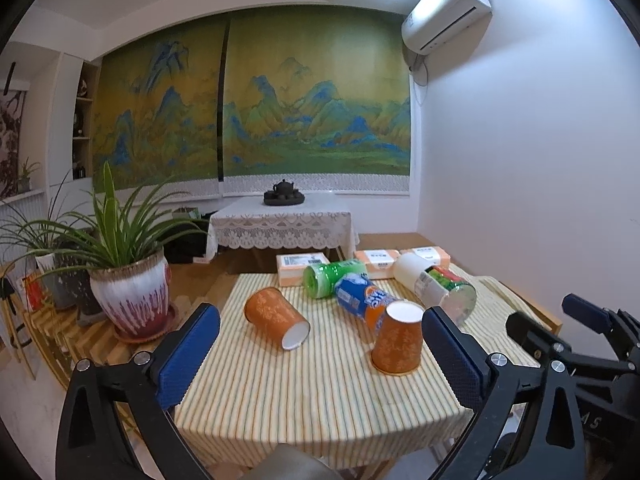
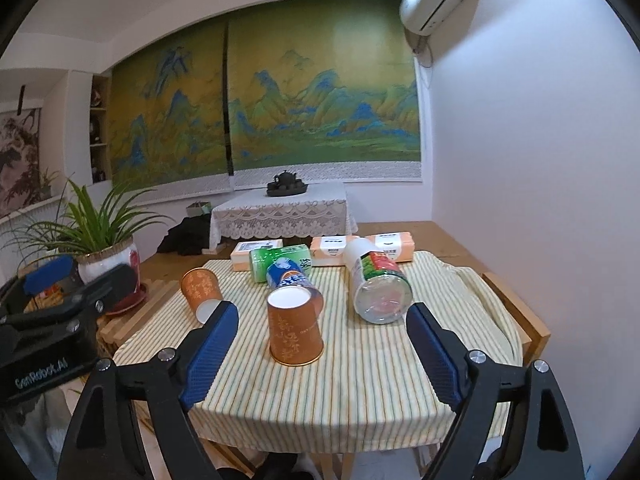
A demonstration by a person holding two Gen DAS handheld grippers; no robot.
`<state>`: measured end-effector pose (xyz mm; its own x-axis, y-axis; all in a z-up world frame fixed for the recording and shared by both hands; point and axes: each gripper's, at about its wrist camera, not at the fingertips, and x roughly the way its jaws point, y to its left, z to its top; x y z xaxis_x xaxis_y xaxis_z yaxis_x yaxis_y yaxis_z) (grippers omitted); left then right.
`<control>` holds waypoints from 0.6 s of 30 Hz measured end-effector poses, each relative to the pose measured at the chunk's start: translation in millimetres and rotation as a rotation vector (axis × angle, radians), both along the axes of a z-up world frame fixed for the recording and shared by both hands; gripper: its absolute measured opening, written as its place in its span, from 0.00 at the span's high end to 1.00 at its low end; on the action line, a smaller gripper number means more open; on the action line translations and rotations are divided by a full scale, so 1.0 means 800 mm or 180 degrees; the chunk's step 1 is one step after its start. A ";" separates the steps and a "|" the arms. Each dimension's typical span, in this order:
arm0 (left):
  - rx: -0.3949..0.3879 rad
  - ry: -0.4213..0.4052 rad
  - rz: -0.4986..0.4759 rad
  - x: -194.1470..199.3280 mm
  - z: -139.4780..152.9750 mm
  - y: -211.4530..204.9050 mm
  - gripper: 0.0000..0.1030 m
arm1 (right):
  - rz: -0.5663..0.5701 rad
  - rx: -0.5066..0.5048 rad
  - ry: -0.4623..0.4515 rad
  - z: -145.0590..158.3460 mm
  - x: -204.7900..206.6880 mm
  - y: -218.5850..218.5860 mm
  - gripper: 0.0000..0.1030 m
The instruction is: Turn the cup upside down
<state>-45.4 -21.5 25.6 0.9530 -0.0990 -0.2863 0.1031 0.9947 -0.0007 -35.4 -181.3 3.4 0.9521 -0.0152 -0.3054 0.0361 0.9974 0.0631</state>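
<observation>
A: Where does the lying cup (image 1: pixel 277 318) sit?

B: On the striped cloth (image 1: pixel 320 392), on its side, mouth toward us, ahead of the left gripper (image 1: pixel 320 354).

A: And the tongs?

B: Both spread apart, empty; the right gripper (image 2: pixel 322 354) faces the already inverted cup (image 2: pixel 295 326).

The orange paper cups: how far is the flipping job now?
One orange patterned paper cup already stands upside down on the striped tablecloth, its white base on top. Nothing is in hand: the left gripper and the right gripper are both open and empty. The second orange paper cup lies on its side, not yet flipped.
</observation>
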 end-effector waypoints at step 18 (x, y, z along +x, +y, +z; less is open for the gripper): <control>-0.0087 0.0107 0.0124 0.004 -0.014 0.015 0.01 | -0.0097 -0.0042 -0.0061 -0.001 -0.007 0.000 0.14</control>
